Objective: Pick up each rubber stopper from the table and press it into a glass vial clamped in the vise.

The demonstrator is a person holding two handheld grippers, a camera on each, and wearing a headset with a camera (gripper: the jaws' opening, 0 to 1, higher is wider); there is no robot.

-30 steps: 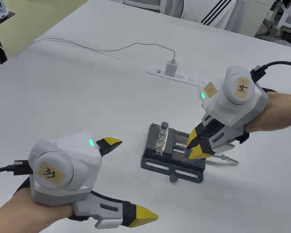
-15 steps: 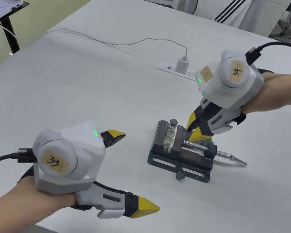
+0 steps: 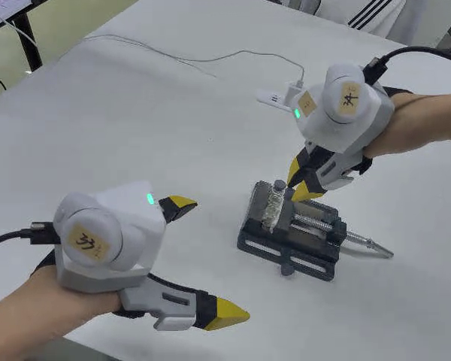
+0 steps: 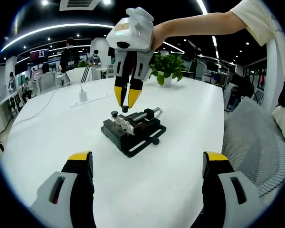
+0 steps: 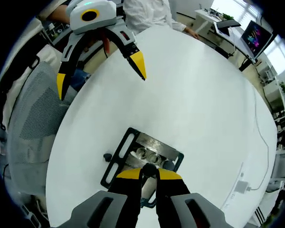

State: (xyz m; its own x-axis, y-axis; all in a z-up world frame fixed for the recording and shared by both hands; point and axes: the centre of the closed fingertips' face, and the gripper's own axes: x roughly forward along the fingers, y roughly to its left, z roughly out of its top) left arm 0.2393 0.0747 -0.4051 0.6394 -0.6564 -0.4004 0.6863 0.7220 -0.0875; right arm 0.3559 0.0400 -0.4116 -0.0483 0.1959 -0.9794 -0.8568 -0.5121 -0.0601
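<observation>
Centrally, the right tool point(image 3: 296, 189) is clenched on a dark rubber stopper point(image 5: 149, 170), held just above the glass vials point(image 3: 273, 209) clamped in the vise point(image 3: 289, 242) on the counter point(image 3: 135, 113). Nearer and to the left, the left tool point(image 3: 210, 257) hangs released, jaws spread wide and empty.

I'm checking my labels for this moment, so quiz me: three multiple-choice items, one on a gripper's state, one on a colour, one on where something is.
1. What state is the left gripper in? A wide open; B shut tight; C gripping something.
2. What colour are its fingertips? A red; B yellow; C blue.
3. Where is the right gripper? A just over the vise; B beside the left gripper; C up at head height.

Answers: 1 A, its fingers stand far apart with nothing between them. 2 B, the tips are yellow on black fingers. 3 A, its fingers pinch a dark stopper right above the vise.
</observation>
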